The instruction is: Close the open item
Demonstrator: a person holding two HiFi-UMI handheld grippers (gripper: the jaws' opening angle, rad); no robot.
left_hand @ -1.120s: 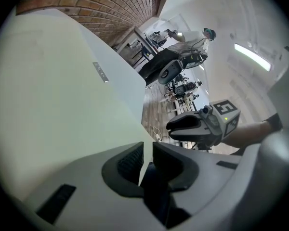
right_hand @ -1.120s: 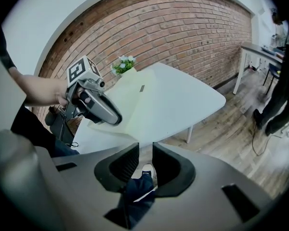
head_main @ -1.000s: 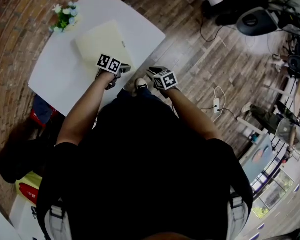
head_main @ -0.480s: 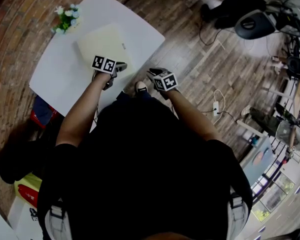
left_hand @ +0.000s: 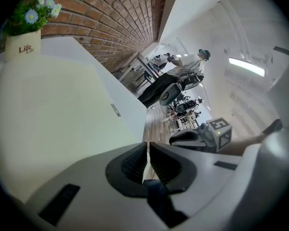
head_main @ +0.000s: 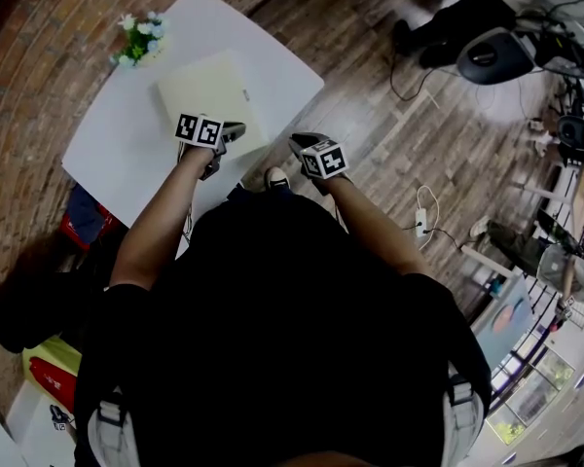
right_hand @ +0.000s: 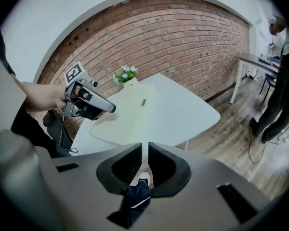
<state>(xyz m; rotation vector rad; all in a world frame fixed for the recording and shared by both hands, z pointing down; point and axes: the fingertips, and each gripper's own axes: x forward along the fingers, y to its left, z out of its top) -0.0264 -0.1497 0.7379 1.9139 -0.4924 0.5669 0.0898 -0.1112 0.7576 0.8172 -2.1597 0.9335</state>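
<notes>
Table [head_main: 107,154]: our cream laptop [head_main: 209,95] lies flat mid-table, lid seemingly down.
Laptop: we risk leaving it slightly ajar if unpressed.
Left gripper [left_hand: 148,157]: jaws just closing, nearly together, empty, at the laptop's near edge; a bump could slide it.
Right gripper [right_hand: 145,161]: jaws together, empty, off the table's near right.

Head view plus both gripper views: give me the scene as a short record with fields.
Table: white, beside a brick wall
Laptop: cream, lid down flat, on the table
Flower pot: at the table's far corner, apart from the laptop
Left hand-held gripper: over the laptop's near edge; jaws have just been closing, almost together, nothing between them
Right hand-held gripper: off the table, over the wooden floor; jaws together, empty
</notes>
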